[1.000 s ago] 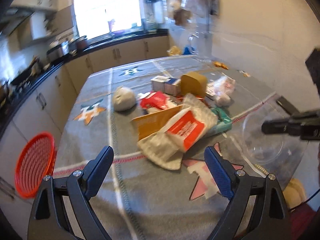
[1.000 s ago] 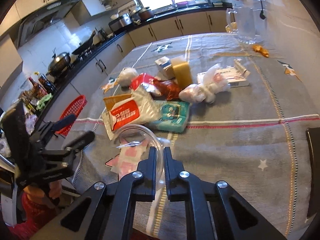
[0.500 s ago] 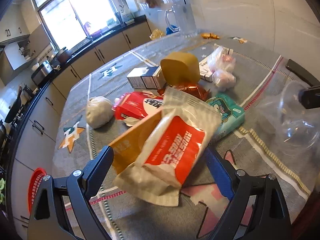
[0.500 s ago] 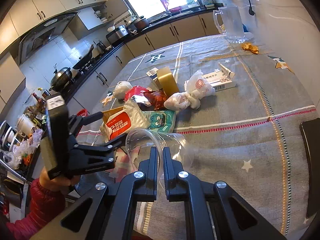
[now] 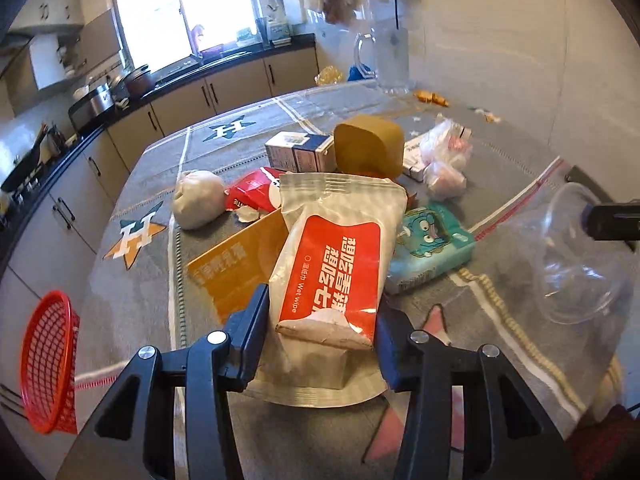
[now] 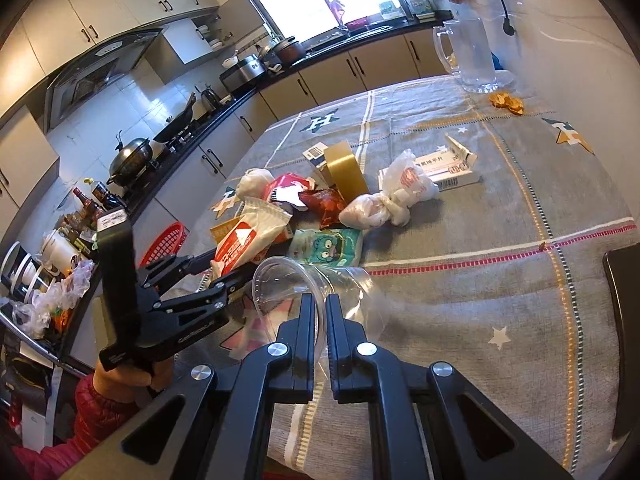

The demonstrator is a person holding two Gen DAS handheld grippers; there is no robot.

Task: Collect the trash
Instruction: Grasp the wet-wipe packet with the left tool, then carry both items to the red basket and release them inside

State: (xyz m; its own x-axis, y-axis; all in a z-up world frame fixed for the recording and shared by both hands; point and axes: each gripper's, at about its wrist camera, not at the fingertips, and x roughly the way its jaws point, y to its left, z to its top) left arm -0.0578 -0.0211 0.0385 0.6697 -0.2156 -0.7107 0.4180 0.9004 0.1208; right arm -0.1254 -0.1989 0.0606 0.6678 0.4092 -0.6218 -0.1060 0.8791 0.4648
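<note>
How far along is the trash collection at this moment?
Early. Done: nothing visibly collected. In hand: the right gripper pinches the clear plastic bag open; the left gripper is closing on the wet wipe pack. Left: the pile on the table.

Both views are lit by daylight from the blown-out window far beyond the jaws, soft shadows are cast toward the jaws, edges are fisheye-bent and vignetted, and slight blur is seen.

"Wet wipe" stands on the red-labelled wet-wipe pack; star emblems on the tablecloth bear "H".
</note>
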